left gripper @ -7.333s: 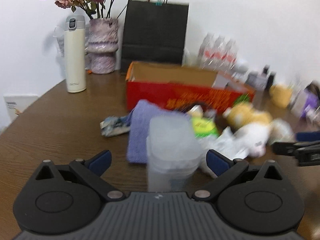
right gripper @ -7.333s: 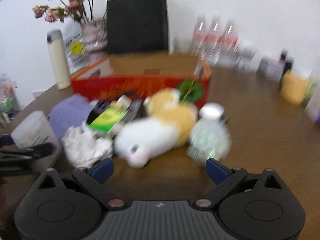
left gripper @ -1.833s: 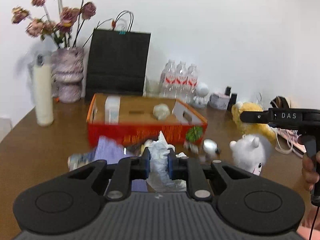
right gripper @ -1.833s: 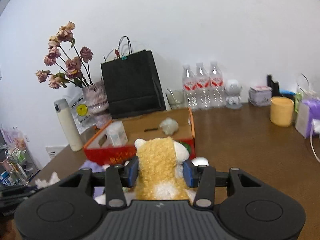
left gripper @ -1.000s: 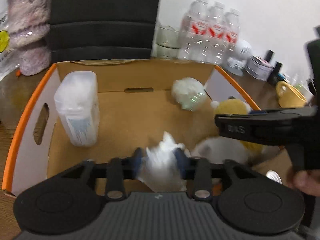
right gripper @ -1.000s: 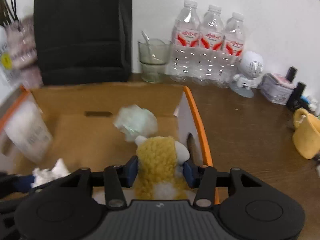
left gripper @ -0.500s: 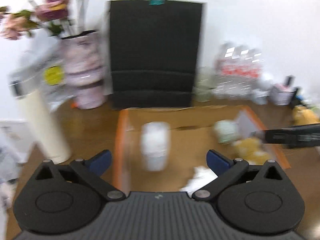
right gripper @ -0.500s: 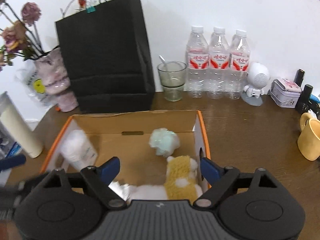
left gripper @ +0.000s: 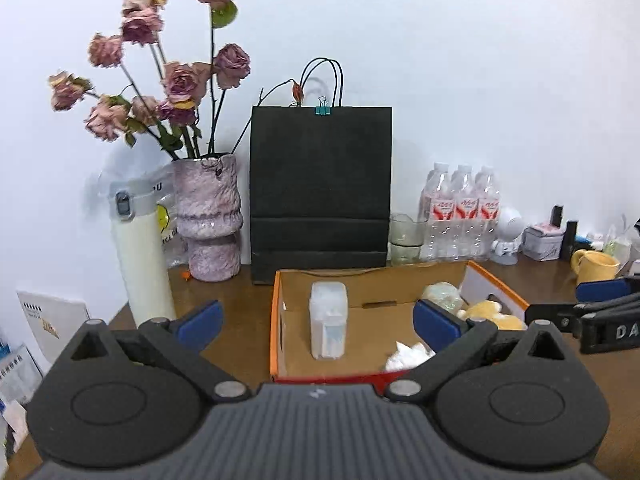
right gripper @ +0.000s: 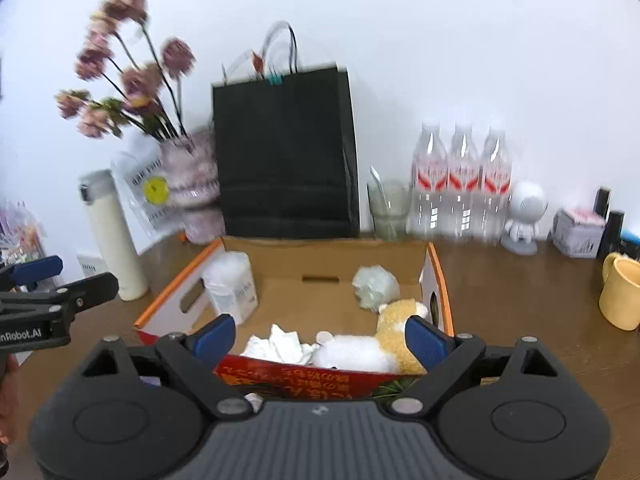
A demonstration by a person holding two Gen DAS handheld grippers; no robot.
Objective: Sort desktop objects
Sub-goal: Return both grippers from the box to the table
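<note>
An orange-rimmed cardboard box (left gripper: pixel 276 320) (right gripper: pixel 440 276) holds a clear plastic container (left gripper: pixel 328 320) (right gripper: pixel 232 284), a crumpled white tissue (left gripper: pixel 408 354) (right gripper: pixel 280 344), a white and yellow plush toy (right gripper: pixel 360 354) (left gripper: pixel 488 314) and a pale green ball (right gripper: pixel 376 284). My left gripper (left gripper: pixel 318 320) hangs open and empty in front of the box, above its left half. My right gripper (right gripper: pixel 319 337) is over the box's red front wall; its jaws are opening with nothing between them. Each gripper shows at the edge of the other's view.
Behind the box stand a black paper bag (left gripper: pixel 320 192), a vase of dried roses (left gripper: pixel 208 220), a cream flask (left gripper: pixel 140 256), a glass (right gripper: pixel 388 208) and three water bottles (right gripper: pixel 460 184). A yellow mug (right gripper: pixel 624 292), a white figurine (right gripper: pixel 524 216) and a tin sit on the right.
The left gripper let go of the tissue and the right let go of the plush; both now lie in the box. Both grippers opened wide and drew back and upward.
</note>
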